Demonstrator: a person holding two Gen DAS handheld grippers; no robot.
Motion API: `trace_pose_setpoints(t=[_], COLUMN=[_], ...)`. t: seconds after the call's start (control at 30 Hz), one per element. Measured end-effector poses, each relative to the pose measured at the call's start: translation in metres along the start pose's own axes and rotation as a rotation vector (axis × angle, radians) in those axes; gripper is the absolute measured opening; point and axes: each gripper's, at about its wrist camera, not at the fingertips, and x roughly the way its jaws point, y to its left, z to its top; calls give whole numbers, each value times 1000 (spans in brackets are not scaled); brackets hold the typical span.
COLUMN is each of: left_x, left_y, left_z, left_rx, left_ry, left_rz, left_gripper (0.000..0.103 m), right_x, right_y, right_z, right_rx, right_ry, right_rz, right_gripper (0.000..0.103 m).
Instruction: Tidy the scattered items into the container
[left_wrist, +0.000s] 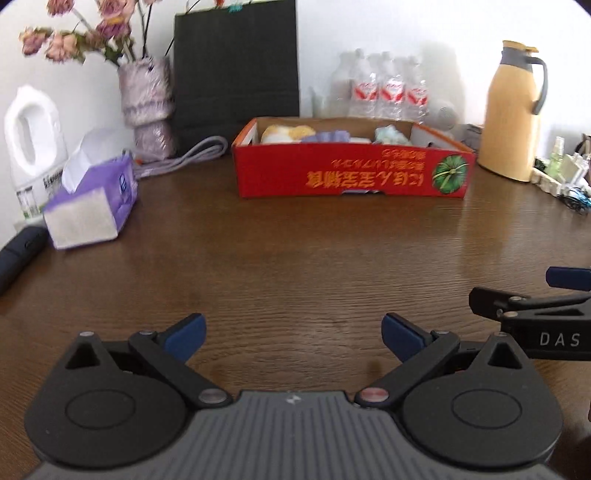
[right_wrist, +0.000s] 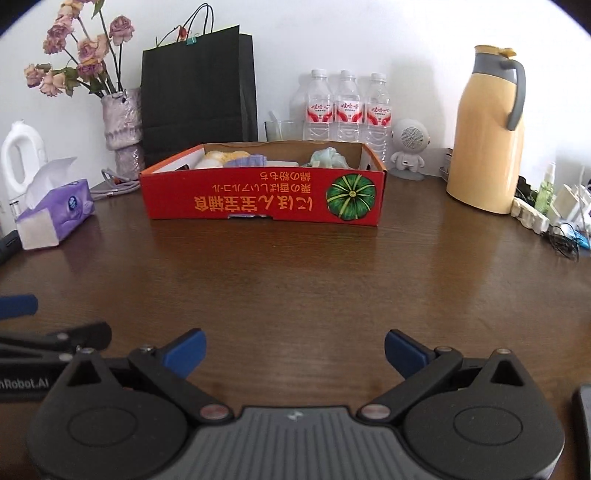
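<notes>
While no loose item lies on the bare wood between the fingers and the container, the red cardboard box (right_wrist: 263, 192) stands straight ahead of both grippers, on the far half of the brown table (right_wrist: 295, 280). Its long axis runs left to right across the view, with the printed long wall facing the cameras.

Inside the box, several soft things show above the rim: a yellow-and-white piece (right_wrist: 218, 157) at the left, a purple ruffled piece (right_wrist: 251, 161) beside it, a flat white thing in the middle, and a pale green bundle (right_wrist: 327, 157) at the right. What exactly they are cannot be told.

The left gripper (left_wrist: 293, 338) and the right gripper (right_wrist: 295, 352) both hover over the near part of the table, side by side, well apart from the box. Each has its blue-padded fingers spread wide and holds nothing. Neither seems clearly nearer to the box.

Judging from this, the tidying looks mostly finished, unless items remain outside the views.

Around the box stand a purple tissue pack (right_wrist: 55, 212) at the left, a black paper bag (right_wrist: 199, 88) and water bottles (right_wrist: 347, 107) behind, and a yellow thermos jug (right_wrist: 487, 136) at the far right.
</notes>
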Motion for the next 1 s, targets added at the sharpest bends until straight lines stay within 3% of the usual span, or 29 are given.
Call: trace_pose_setpoints(t=[0.33, 0.53, 1.0], left_x=[15, 17, 17], left_y=[3, 1, 2], left_z=[-3, -4, -4], left_rx=[-16, -16, -17], left_ry=[70, 53, 53], left_rz=[-31, -20, -22], left_gripper=[103, 103, 103], right_x=[14, 18, 15], right_y=[-5, 2, -1], right_z=[0, 0, -3], right_rx=[48, -1, -3], right_ry=[56, 78, 78], right_rz=[31, -17, -11], right_gripper=[103, 103, 103])
